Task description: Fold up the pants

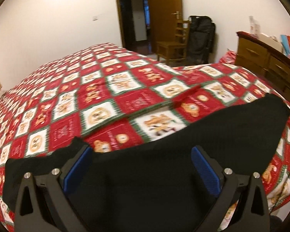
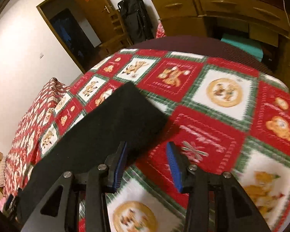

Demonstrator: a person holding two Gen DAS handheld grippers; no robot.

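- In the left wrist view the left gripper (image 1: 141, 166) fills the bottom of the frame, its blue pads (image 1: 78, 169) spread wide and released; the black pants (image 1: 164, 148) lie under and between them, but nothing is clamped.
- In the right wrist view the right gripper (image 2: 147, 161) sits at the bottom centre, its jaws parted and empty; the pants (image 2: 114, 123) touch only the outside of its left finger.
- The pants lie flat as a dark slab on the teddy-bear quilt (image 1: 98, 89) (red, white and green squares) covering the bed.
- Farther off, upper centre of the left view, stand a wooden chair (image 1: 174, 44) and an open door (image 1: 162, 9).
- A wooden dresser (image 2: 218, 13) spans the upper right of the right view.
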